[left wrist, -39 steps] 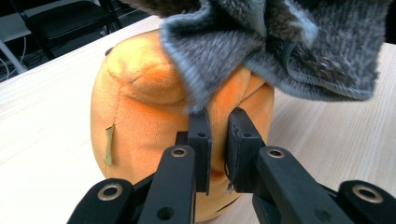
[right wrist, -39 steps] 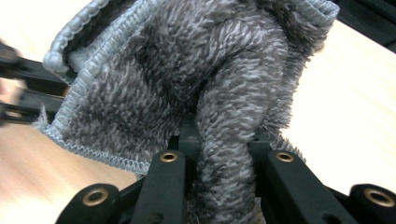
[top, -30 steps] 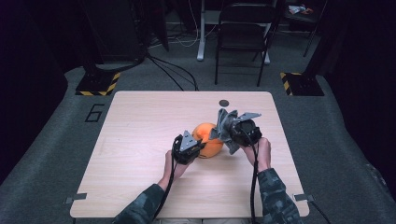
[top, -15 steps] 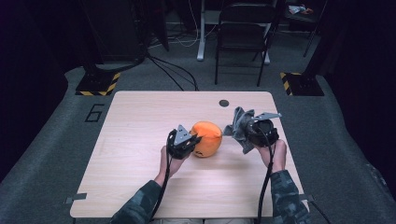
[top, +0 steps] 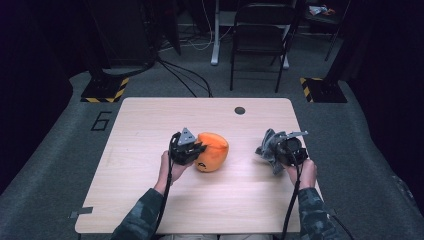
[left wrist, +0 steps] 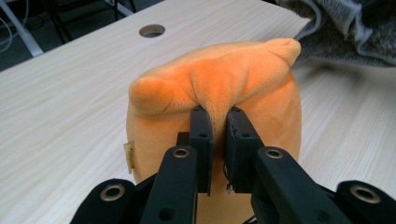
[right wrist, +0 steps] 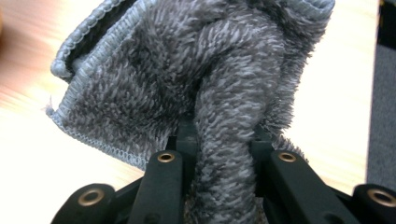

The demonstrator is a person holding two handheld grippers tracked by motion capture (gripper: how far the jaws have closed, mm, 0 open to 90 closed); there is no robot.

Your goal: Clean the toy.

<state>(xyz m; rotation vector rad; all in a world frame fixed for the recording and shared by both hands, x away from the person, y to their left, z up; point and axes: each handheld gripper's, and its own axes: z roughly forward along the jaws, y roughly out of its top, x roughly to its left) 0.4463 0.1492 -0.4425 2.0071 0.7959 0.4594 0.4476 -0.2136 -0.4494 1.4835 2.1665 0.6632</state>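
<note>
An orange plush toy (top: 212, 151) sits near the middle of the wooden table (top: 150, 125). My left gripper (top: 200, 150) is at its left side, shut on a pinched fold of the plush's orange fabric (left wrist: 219, 88) in the left gripper view, jaws (left wrist: 217, 135) nearly together. My right gripper (top: 270, 152) is at the table's right, away from the toy, shut on a bunched grey fuzzy cloth (top: 267, 147). In the right gripper view the cloth (right wrist: 187, 84) bulges between the black jaws and hangs over them, hiding the fingertips.
A round cable hole (top: 240, 110) lies in the table's far edge. A black chair (top: 260, 35) and cables stand on the grey floor behind. Yellow-black marked bases (top: 105, 90) flank the table's far corners. Bare wood lies at left and front.
My right gripper has carried the grey cloth away from the orange toy, rightward and toward the table's near right. The left gripper stays pinched on the toy, nearly still.
</note>
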